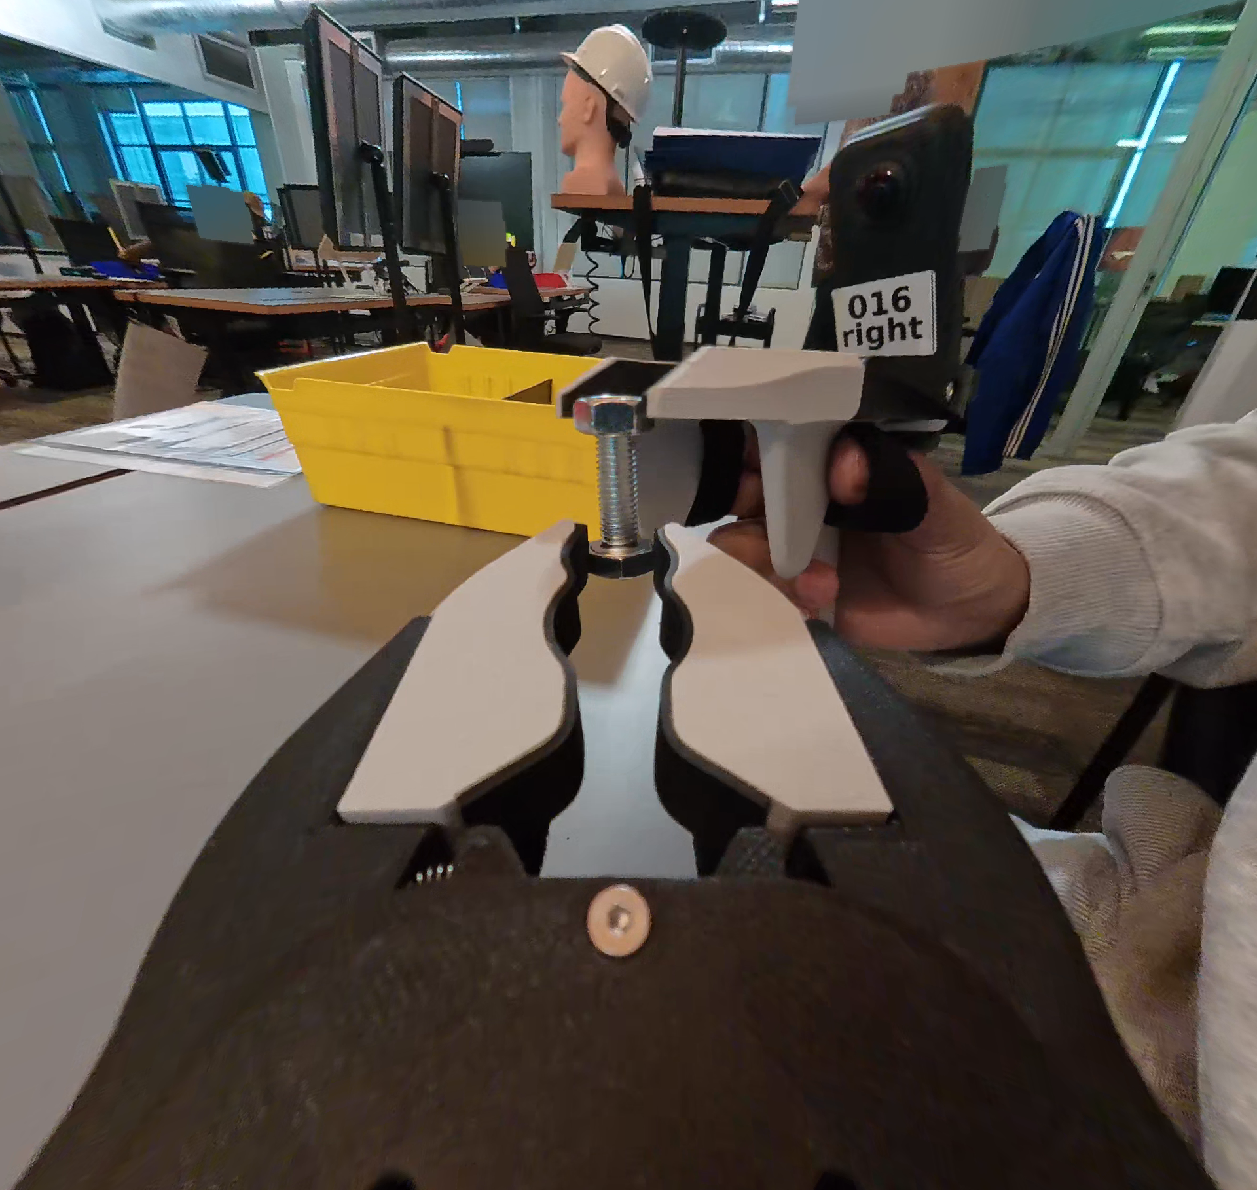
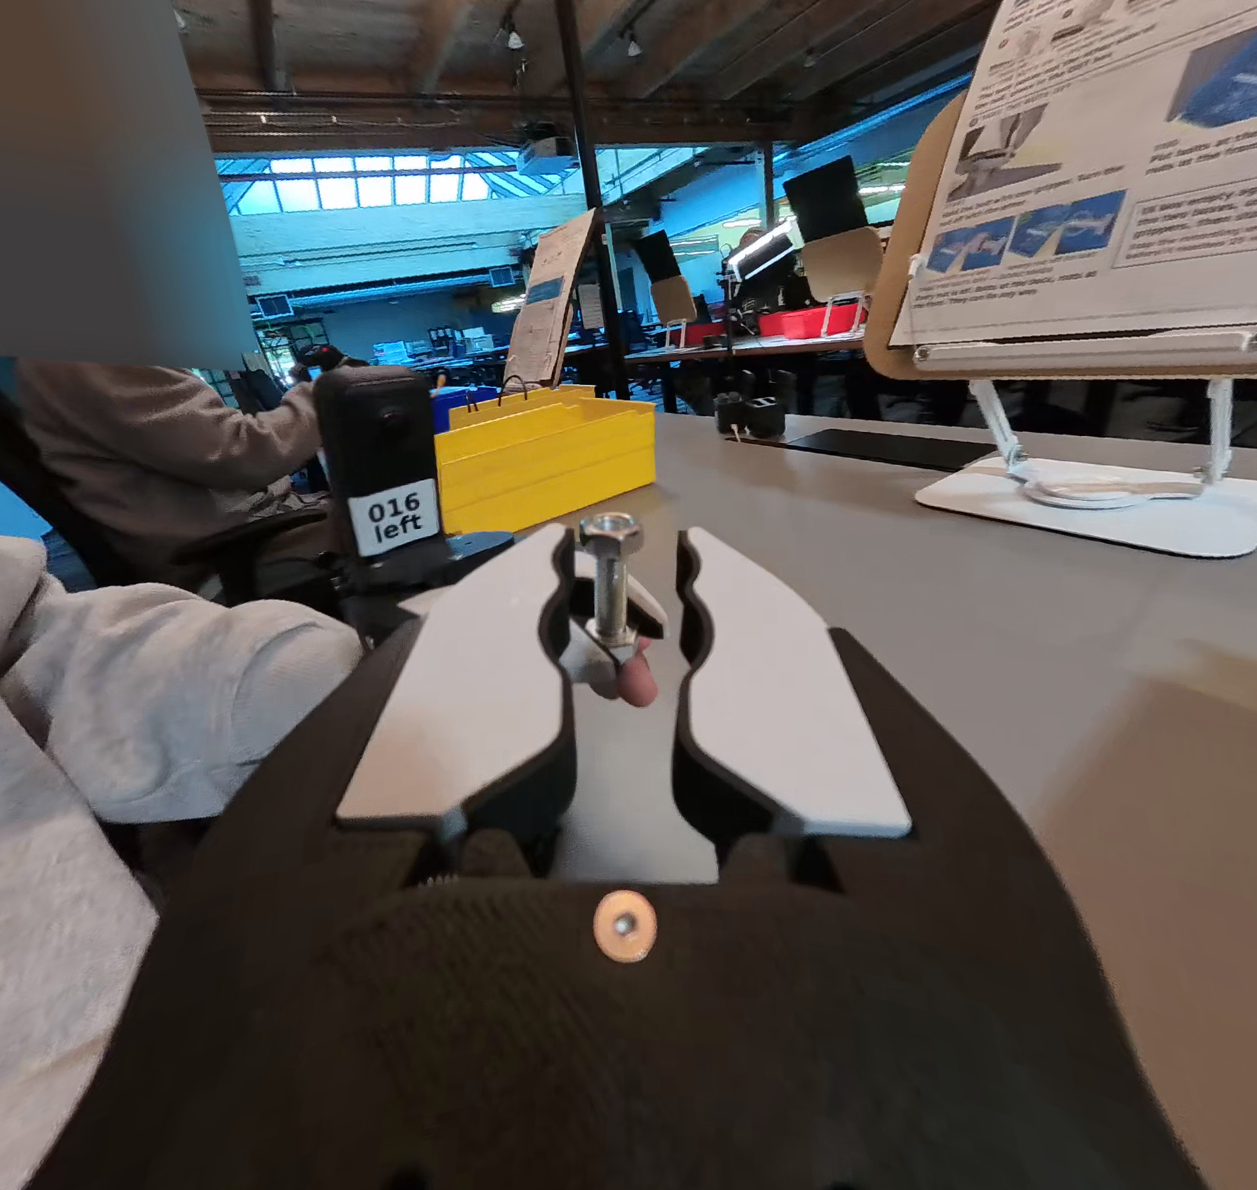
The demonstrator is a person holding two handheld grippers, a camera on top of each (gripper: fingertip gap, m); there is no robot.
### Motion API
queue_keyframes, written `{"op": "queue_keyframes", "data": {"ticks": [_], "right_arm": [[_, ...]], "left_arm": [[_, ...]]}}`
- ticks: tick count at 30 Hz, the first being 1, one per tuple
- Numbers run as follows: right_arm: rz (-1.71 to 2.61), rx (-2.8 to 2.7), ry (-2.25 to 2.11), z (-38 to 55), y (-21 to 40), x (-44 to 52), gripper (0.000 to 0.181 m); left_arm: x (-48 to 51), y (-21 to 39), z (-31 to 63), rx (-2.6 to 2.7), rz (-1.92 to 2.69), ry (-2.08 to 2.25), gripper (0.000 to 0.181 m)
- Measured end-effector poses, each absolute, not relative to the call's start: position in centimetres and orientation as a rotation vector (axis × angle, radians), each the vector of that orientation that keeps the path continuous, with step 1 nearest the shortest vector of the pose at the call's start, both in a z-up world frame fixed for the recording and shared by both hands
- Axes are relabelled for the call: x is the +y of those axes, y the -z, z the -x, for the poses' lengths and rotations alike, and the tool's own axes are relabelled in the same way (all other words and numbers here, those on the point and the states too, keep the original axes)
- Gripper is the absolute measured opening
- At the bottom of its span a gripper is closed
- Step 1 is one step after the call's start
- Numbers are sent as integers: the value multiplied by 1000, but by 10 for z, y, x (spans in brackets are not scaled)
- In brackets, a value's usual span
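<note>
A silver hex bolt (image 1: 615, 470) stands upright, head up, above the grey table (image 1: 204, 647). My left gripper (image 1: 619, 542) is shut on a dark nut (image 1: 619, 564) at the bolt's lower end. In the right wrist view the bolt (image 2: 607, 583) and nut (image 2: 614, 637) show between the left gripper's fingers (image 2: 649, 606). My right gripper (image 2: 622, 542) is open, its jaws standing on either side of the bolt head (image 2: 610, 532) with a small gap. The right gripper (image 1: 615, 385) also shows from the side in the left wrist view, held by a hand (image 1: 918, 579).
A yellow bin (image 1: 435, 457) stands on the table just behind the bolt; it also shows in the right wrist view (image 2: 544, 457). Papers (image 1: 170, 436) lie at the far left. A document stand (image 2: 1088, 504) with a printed sheet is at the right. A person (image 2: 136, 450) sits at the left. Less than 4 cm separates the two grippers' tips.
</note>
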State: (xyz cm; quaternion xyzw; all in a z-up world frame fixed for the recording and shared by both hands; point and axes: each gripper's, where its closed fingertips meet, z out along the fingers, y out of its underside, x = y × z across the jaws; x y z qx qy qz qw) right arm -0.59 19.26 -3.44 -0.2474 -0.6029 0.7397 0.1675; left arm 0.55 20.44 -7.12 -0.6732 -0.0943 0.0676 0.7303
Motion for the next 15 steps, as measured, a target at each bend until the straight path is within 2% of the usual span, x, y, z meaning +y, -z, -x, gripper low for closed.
{"op": "queue_keyframes", "data": {"ticks": [15], "right_arm": [[758, -1774, -2132, 4, 39, 189, 19]], "left_arm": [[207, 74, -8, -207, 1486, -110, 19]]}}
